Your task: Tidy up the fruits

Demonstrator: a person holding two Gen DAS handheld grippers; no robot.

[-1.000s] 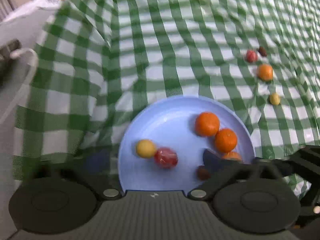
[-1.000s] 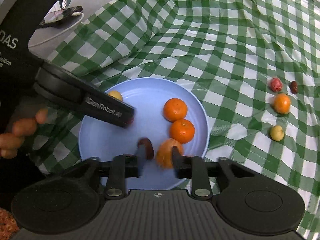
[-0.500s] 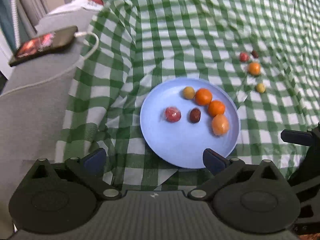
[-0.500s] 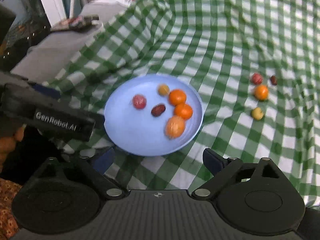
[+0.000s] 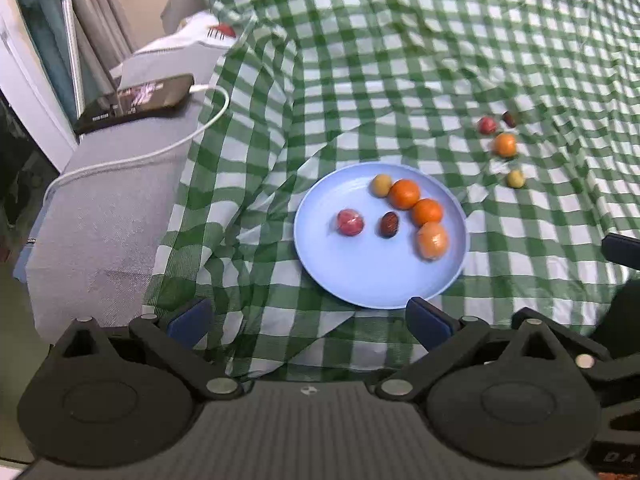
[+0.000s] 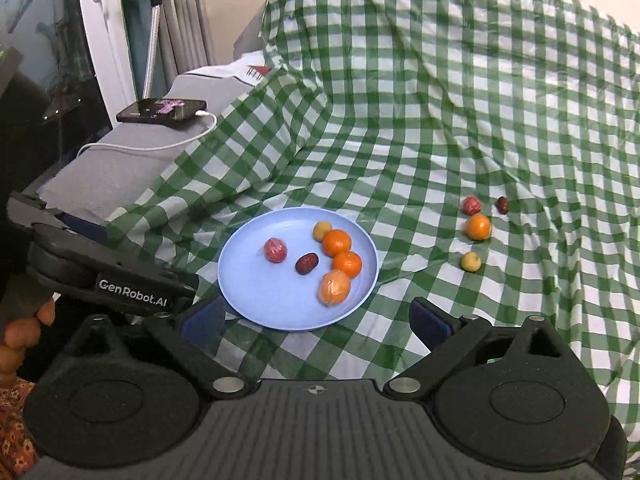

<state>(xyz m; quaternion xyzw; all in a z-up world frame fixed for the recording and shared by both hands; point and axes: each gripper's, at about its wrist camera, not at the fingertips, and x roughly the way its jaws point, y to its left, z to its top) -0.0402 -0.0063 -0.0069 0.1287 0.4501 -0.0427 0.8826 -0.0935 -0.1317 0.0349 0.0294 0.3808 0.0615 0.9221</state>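
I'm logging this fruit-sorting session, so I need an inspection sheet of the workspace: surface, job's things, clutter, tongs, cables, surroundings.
Surface: wrinkled green-and-white checked tablecloth.
Job's things: round light-blue plate holding six fruits: three orange ones, one yellow, one red, one dark brown. Four loose fruits on the cloth to its right: small orange, yellow fruit, red fruit, dark brown fruit.
Clutter: black phone on a grey cushion.
Tongs: left tongs open, empty; right tongs open, empty; both short of the plate.
Cables: white charging cable plugged into the phone.
Surroundings: curtains and a white frame at left.
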